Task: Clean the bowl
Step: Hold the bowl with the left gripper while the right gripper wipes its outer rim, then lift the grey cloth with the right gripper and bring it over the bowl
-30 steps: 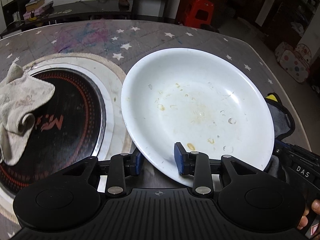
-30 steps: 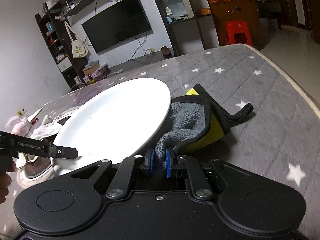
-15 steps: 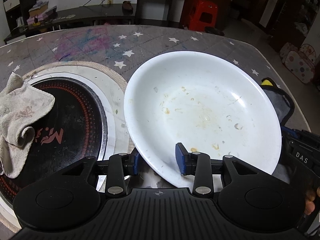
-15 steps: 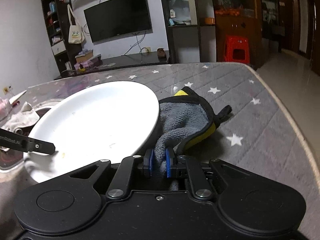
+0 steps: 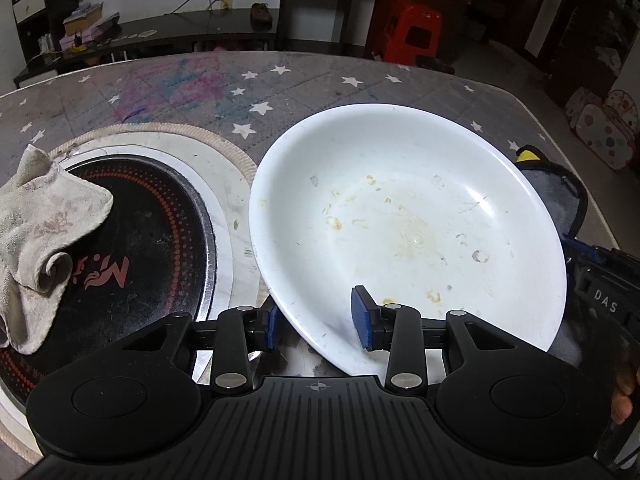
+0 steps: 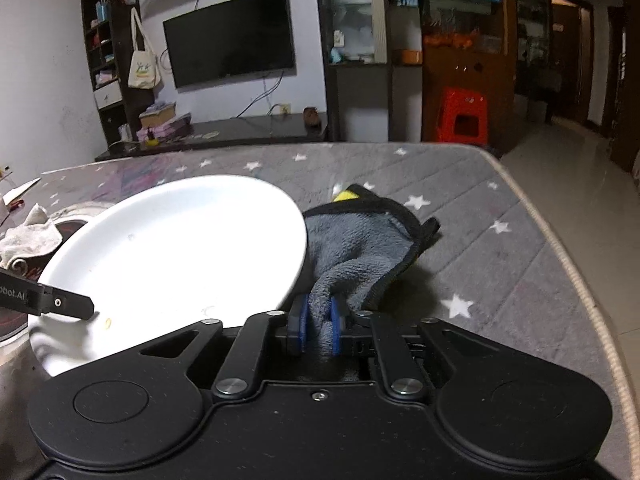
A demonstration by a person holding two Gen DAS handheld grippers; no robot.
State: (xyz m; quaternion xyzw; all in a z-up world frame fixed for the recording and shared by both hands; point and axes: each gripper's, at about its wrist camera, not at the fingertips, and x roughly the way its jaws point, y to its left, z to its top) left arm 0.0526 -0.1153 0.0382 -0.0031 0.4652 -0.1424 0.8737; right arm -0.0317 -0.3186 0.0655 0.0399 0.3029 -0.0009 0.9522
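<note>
A person working two handheld grippers readies a soiled white bowl for wiping on a star-patterned table. The bowl sits tilted, its near rim between the blue pads of the left gripper; those jaws are closing on the rim, one pad outside and one inside the bowl, though whether both press on it yet cannot be told. The right gripper is clamped tight on a fold of a grey cloth with yellow trim, which lies on the table just beside the bowl's right edge. Yellowish dried specks and a faint stain mark the bowl's centre and lower slope.

Done well, the wipe likely calls for the left grip to be firm first, so the tilted bowl does not slide or rock. The cloth would then be lifted over the rim and dragged across the stained middle with a broad bunch of fabric, not the pads, meeting the surface. A dirty beige rag rests on a black round cooktop to the left, well clear.
</note>
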